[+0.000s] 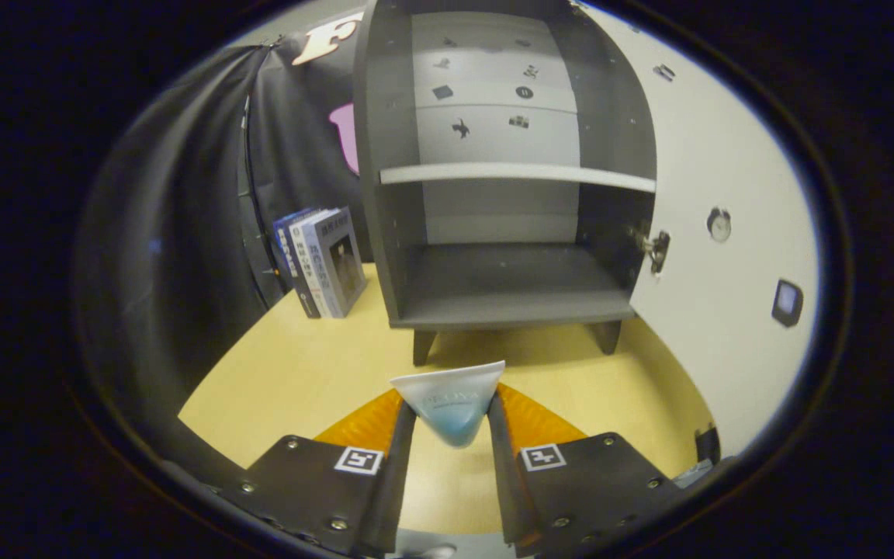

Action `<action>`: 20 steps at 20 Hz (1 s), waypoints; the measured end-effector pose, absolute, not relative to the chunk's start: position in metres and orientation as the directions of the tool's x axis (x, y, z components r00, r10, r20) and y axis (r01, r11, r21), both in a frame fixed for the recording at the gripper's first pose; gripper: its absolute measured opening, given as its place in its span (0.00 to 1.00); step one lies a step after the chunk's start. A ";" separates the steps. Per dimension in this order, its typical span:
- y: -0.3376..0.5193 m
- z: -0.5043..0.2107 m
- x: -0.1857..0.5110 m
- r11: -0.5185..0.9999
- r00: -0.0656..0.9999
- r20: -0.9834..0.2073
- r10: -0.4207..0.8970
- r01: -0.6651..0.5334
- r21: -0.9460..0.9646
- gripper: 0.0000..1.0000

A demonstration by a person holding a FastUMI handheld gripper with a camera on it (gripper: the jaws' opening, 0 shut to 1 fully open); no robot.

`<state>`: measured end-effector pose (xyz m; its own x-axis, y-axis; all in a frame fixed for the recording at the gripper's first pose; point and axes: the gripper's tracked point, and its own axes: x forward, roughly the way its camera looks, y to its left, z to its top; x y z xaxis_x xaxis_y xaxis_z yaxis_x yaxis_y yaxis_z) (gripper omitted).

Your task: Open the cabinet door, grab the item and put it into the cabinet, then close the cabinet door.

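A hand-held gripper [451, 411] grips a small white-and-blue tube [451, 404] between its 2 fingers [404, 435], both of which press on the tube's sides. The tube's wide flat crimped end points forward toward the cabinet, and its narrower blue part lies back between the fingers. The tube is lifted clear of the yellow tabletop [299, 373], which runs beneath and ahead of the fingers.

Straight beyond the fingers stands a dark grey cabinet [385, 194] on short legs, its door [719, 233] swung fully open to the right so that the door's pale inner face shows. A metal hinge [655, 248] joins the door to the cabinet's right wall. A round fitting [719, 223] and a small dark square piece [787, 303] sit on the door's inner face. Inside, 1 pale shelf [517, 173] divides the cabinet into an upper and a lower compartment; the lower floor [509, 283] is bare, and the back panel above the shelf carries several small dark markings.

To the left of the cabinet, a short row of books [323, 260] stands upright on the tabletop, leaning slightly, just beside the cabinet's left wall. Behind the books hangs the booth's black cloth wall [183, 233].
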<state>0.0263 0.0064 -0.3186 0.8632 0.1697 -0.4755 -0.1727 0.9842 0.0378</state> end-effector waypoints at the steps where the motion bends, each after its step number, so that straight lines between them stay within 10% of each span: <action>1: 0.004 -0.298 0.037 0.984 0.875 -0.452 0.174 -0.176 0.039 0.50; 20: -0.039 -0.127 0.257 0.995 0.927 -0.362 0.096 -0.092 0.030 0.50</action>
